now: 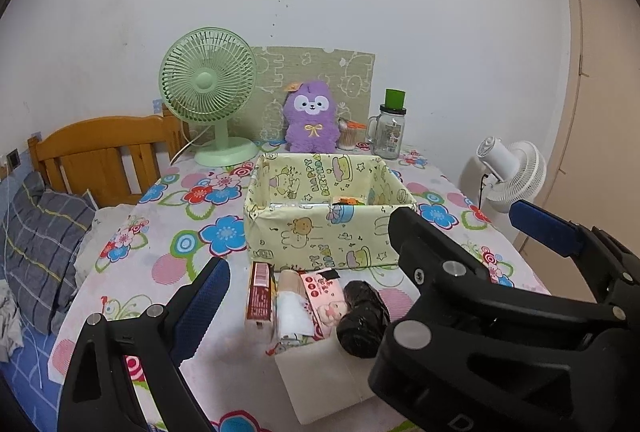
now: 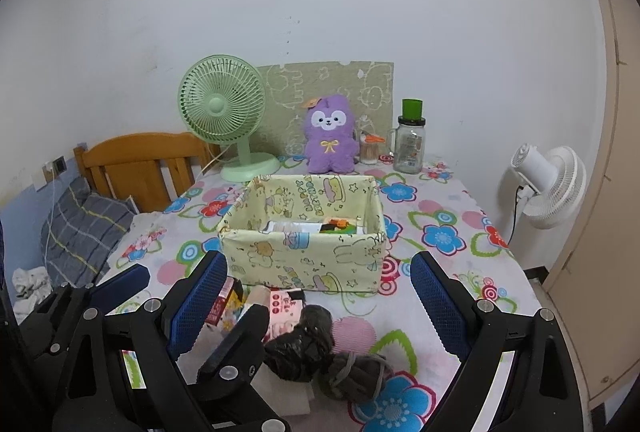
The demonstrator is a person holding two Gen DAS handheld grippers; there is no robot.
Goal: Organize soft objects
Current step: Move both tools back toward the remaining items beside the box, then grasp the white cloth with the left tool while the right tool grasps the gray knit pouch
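A yellow cartoon-print fabric box [image 1: 320,236] stands mid-table with a few packets inside [image 2: 312,226]. In front of it lie a red carton [image 1: 260,300], a white roll [image 1: 290,310], a pink baby-print packet [image 1: 324,296] and a black plastic bundle [image 1: 362,320], partly on a white box [image 1: 320,380]. A grey-brown cloth bundle [image 2: 356,376] lies nearest. My left gripper [image 1: 320,288] hovers open over this pile, its right finger hidden. My right gripper [image 2: 318,284] is open too, straddling the black bundle. The two grippers overlap.
At the back stand a green desk fan [image 1: 208,87], a purple plush [image 1: 310,123], a cotton-swab jar [image 1: 348,137] and a glass mug jar [image 1: 390,131]. A wooden headboard [image 1: 100,147] and pillow [image 1: 44,232] are left. A white fan [image 2: 548,183] stands off the right edge.
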